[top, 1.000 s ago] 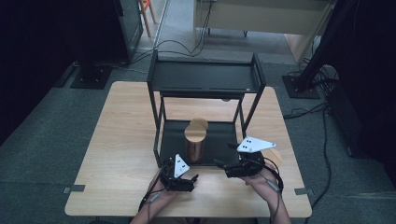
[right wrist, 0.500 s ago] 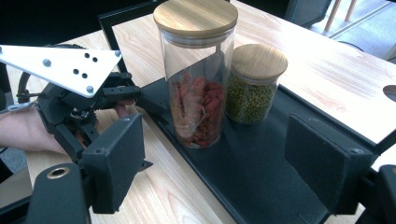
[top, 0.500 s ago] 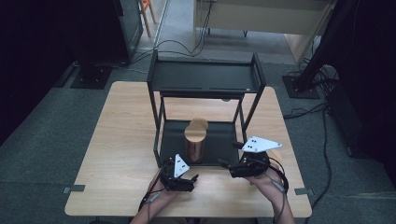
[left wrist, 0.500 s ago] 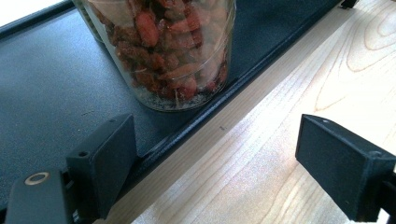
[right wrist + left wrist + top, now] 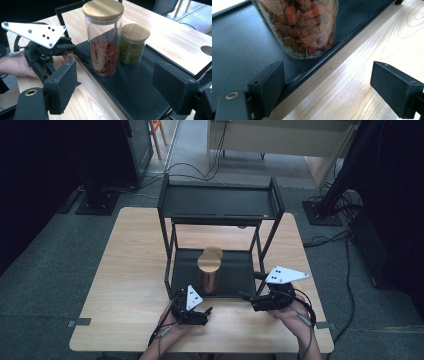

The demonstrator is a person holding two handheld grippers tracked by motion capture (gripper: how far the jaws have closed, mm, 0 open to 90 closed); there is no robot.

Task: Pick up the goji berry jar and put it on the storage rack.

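Both grippers, left gripper [image 5: 206, 311] and right gripper [image 5: 246, 296], have open, empty jaws; approach the tall red-filled glass jar [image 5: 104, 40] squarely, gripping below its wooden lid.

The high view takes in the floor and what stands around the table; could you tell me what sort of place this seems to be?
Probably a lab or workshop set up for recording, not a home: cables trail over grey carpet, dark stands ring the wooden table, and a black rack holding two food jars is laid out like a test prop.

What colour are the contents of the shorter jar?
Green, like small beans; the shorter jar shows best in the right gripper view.
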